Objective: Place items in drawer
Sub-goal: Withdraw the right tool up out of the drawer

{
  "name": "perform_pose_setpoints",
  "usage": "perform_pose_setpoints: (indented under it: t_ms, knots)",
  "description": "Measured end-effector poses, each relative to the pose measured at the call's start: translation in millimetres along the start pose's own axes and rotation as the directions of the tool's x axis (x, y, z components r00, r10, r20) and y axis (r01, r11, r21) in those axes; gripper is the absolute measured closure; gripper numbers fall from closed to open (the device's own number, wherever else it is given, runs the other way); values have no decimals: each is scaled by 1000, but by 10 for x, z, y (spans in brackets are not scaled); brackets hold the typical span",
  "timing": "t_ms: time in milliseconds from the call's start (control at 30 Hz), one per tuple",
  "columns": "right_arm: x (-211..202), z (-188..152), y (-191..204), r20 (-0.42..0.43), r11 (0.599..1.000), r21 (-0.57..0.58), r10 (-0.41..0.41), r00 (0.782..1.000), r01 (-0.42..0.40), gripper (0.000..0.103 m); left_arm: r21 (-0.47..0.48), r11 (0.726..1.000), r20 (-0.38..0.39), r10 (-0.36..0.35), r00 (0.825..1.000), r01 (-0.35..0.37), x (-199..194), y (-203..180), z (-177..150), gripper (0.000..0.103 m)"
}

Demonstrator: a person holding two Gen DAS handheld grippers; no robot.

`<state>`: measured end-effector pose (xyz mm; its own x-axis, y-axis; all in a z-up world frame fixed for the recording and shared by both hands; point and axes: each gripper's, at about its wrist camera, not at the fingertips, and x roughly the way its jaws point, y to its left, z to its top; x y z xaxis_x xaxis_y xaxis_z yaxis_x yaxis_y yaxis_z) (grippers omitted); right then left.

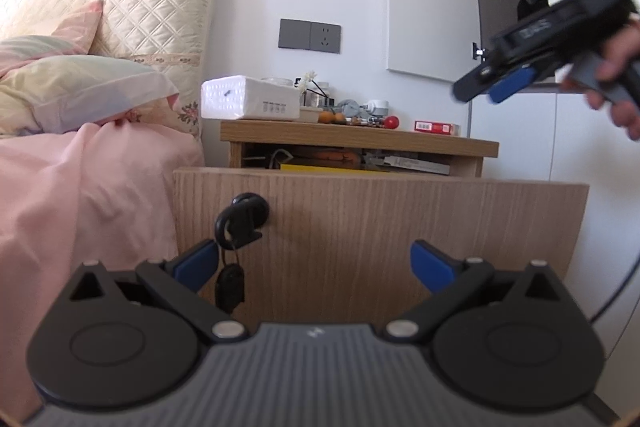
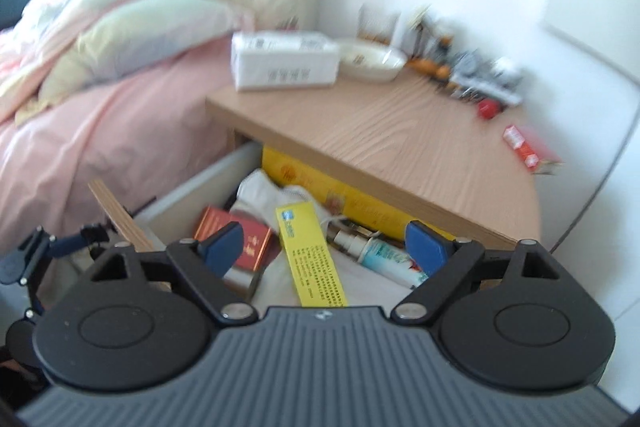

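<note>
The nightstand drawer (image 1: 380, 223) is pulled out; its wooden front fills the left wrist view, with a black handle (image 1: 242, 217) at the left. My left gripper (image 1: 314, 265) is open and empty just in front of it. My right gripper (image 2: 324, 247) is open and empty above the open drawer (image 2: 192, 195); it also shows at the upper right of the left wrist view (image 1: 494, 87). Inside lie a long yellow box (image 2: 312, 255), a red box (image 2: 240, 239), a tube (image 2: 384, 259) and white cloth (image 2: 264, 195). A red and white box (image 2: 524, 147) lies on the nightstand top (image 2: 400, 131).
A white tissue box (image 2: 284, 61), a white dish (image 2: 372, 61), a red ball (image 2: 488, 109) and small clutter stand along the back of the top. A bed with pink bedding (image 1: 80, 187) and pillows lies to the left. A white wall with a grey socket (image 1: 310, 35) stands behind.
</note>
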<state>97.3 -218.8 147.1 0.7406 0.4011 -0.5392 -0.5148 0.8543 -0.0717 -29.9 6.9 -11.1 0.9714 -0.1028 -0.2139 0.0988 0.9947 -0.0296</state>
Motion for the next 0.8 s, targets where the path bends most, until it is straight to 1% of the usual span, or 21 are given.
perform_pose_setpoints:
  t_ms: [67,133,200,267,400,500,567,600,667,733,800]
  knots:
    - [-147,-141,46,62,1000,26,-16,998,15,13,-1,1000,1,5,1000,-5,-7,-21,-7,0]
    - [-276,-301,71,145,999,44,-29,989,23,13,-3,1000,3,9,1000,-9,-14,-55,-16,0]
    - [-370,-507,101,253,996,75,-57,966,39,13,-5,1000,2,15,1000,-15,-23,-81,-28,0]
    - [-405,-727,140,317,993,111,-80,945,47,13,1,1000,2,17,1000,-17,-26,-101,-43,0]
    - [-397,-1118,239,386,981,167,-154,910,95,13,6,999,13,42,999,-43,-41,-132,-69,0]
    - [-419,-1363,284,426,967,232,-201,882,109,13,26,998,12,64,998,-64,-51,-183,-97,0]
    - [-415,-1498,347,459,964,231,-225,860,130,13,45,996,15,82,997,-82,-60,-231,-119,0]
    - [-409,-1569,386,471,962,225,-247,847,155,13,45,995,20,86,996,-87,-71,-251,-132,0]
    - [-392,-1682,418,479,952,245,-283,831,184,13,43,995,21,89,996,-90,-81,-290,-153,0]
    - [-401,-1781,437,496,944,274,-300,815,182,13,50,994,28,98,995,-100,-99,-323,-180,0]
    - [-420,-1862,481,509,936,286,-329,795,204,13,52,993,35,104,994,-106,-116,-343,-204,0]
